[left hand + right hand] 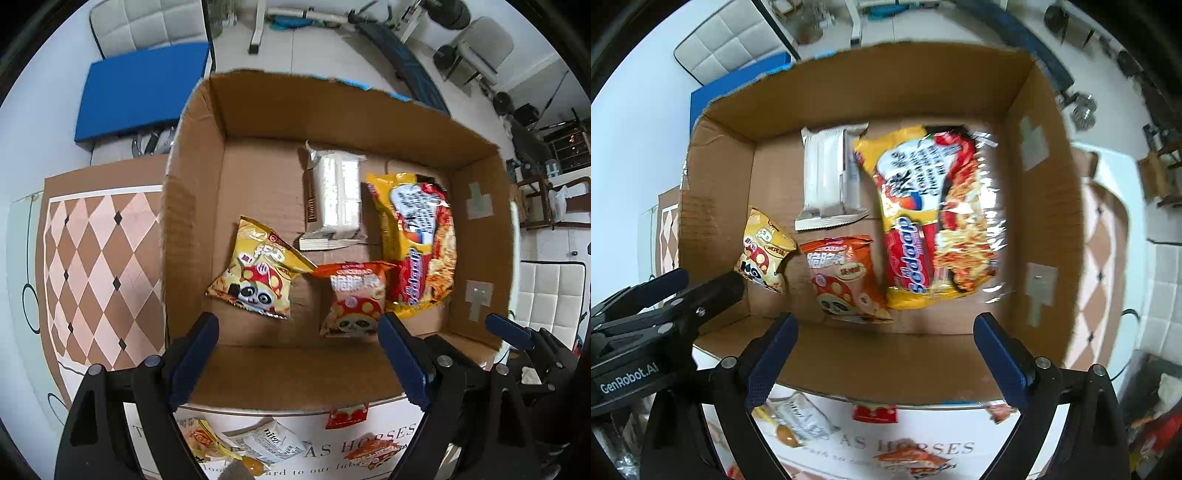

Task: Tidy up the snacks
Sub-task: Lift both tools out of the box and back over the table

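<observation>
An open cardboard box (199,206) (1045,221) holds a yellow panda snack bag (255,273) (764,254), an orange panda snack bag (354,299) (846,277), a white wrapped pack (336,195) (827,177) and a large yellow-red noodle packet (417,240) (938,218). My left gripper (299,350) is open and empty above the box's near edge. My right gripper (886,350) is open and empty over the same edge. The left gripper also shows at the left of the right wrist view (676,291).
More snacks lie on the table in front of the box: a white carton (269,443) (801,413), a yellow packet (203,439), red-orange packets (347,413) (875,411). A blue pad (140,88) and chairs stand behind. A checkered mat (99,266) lies at the left.
</observation>
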The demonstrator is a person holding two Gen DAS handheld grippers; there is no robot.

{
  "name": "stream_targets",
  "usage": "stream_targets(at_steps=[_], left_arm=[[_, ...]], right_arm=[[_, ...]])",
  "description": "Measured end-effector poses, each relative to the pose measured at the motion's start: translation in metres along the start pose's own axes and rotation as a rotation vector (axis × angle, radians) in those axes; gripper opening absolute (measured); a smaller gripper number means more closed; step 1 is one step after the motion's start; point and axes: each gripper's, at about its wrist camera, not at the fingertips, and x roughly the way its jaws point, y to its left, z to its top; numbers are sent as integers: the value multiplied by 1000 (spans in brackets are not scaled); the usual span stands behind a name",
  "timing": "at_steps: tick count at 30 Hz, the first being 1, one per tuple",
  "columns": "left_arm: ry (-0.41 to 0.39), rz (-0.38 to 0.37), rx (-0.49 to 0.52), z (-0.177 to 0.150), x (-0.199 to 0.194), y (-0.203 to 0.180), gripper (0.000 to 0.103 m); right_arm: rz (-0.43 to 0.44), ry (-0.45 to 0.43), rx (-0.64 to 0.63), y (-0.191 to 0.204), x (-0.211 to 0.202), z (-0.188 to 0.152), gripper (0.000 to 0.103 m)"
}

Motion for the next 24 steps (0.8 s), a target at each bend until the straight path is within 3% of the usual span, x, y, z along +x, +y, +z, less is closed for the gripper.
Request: stream_targets(at_steps=[8,24], left_arm=[[-190,70,9,-49,-45,-8,88],[-379,112,47,-130,-112,-26,88]], right_arm=[[-22,-146,9,-12,-40,-46,98],[10,-323,-21,-11,-127,-130,98]])
